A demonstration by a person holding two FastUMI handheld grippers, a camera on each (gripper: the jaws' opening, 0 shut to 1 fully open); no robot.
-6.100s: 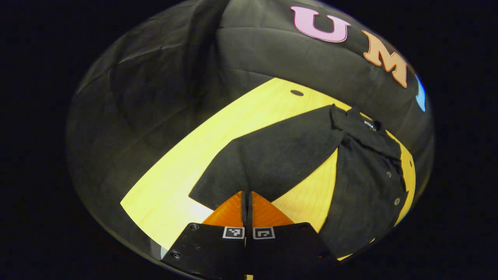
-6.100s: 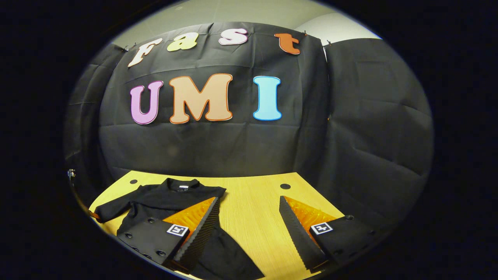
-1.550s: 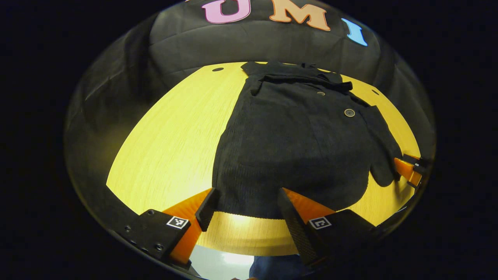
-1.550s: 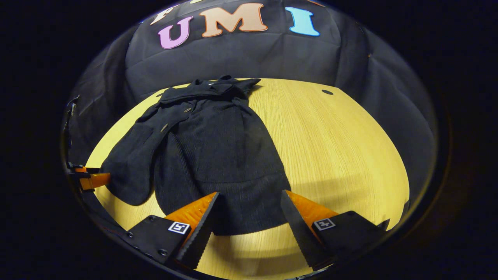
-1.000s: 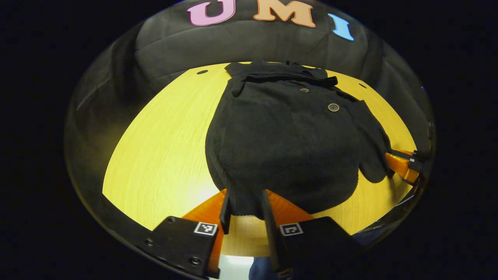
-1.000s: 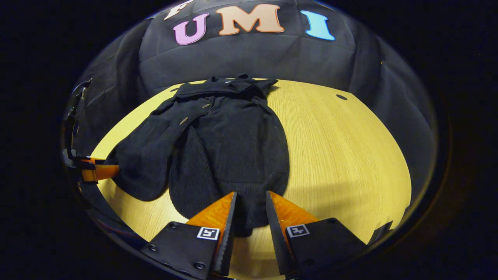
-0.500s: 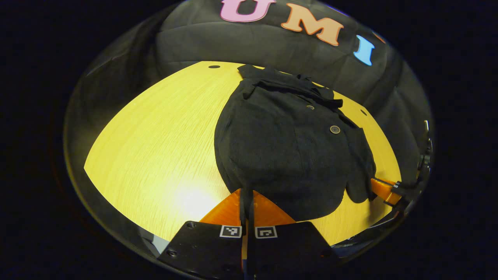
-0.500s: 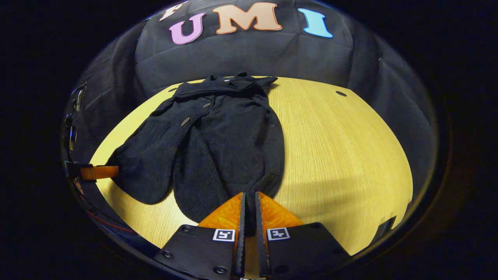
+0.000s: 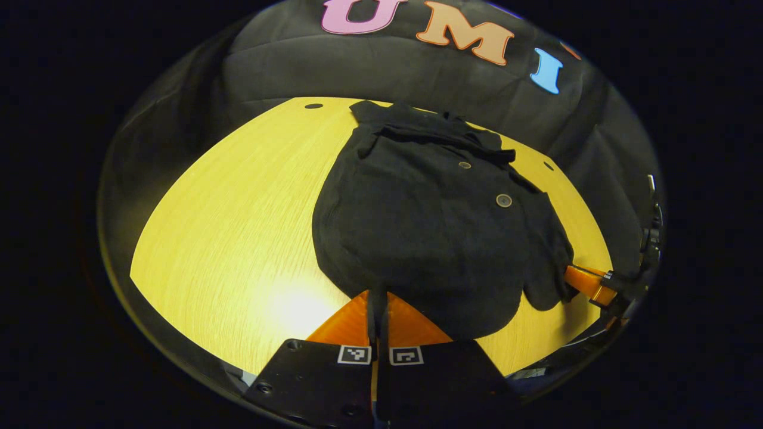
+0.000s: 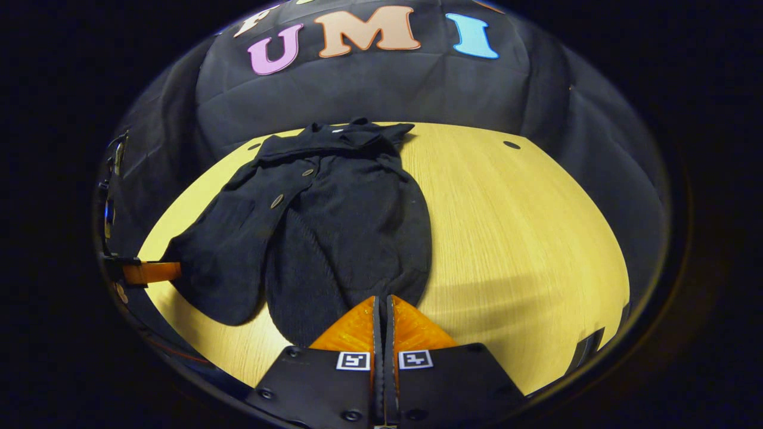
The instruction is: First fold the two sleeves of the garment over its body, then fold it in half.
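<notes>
A black buttoned garment (image 9: 429, 220) lies on the yellow wooden table (image 9: 238, 226), collar toward the wall, both sleeves folded over its body. My left gripper (image 9: 377, 295) is shut on the near hem at the garment's left corner. In the right gripper view the same garment (image 10: 340, 220) spreads out in front, and my right gripper (image 10: 382, 301) is shut on the hem at its right corner. The right gripper's orange finger (image 9: 587, 283) pokes from under the hem at the far right of the left gripper view. The left gripper's orange finger (image 10: 149, 272) appears at the left edge of the right gripper view.
Bare table (image 10: 524, 238) stretches to the right of the garment in the right gripper view. Small dark holes (image 10: 511, 145) mark the tabletop near the back. The black cloth wall (image 10: 381, 89) stands right behind the table's far edge.
Over the last second both grippers went from partly open around the hem to shut on it. Since half a second ago the hem has shifted only slightly.
</notes>
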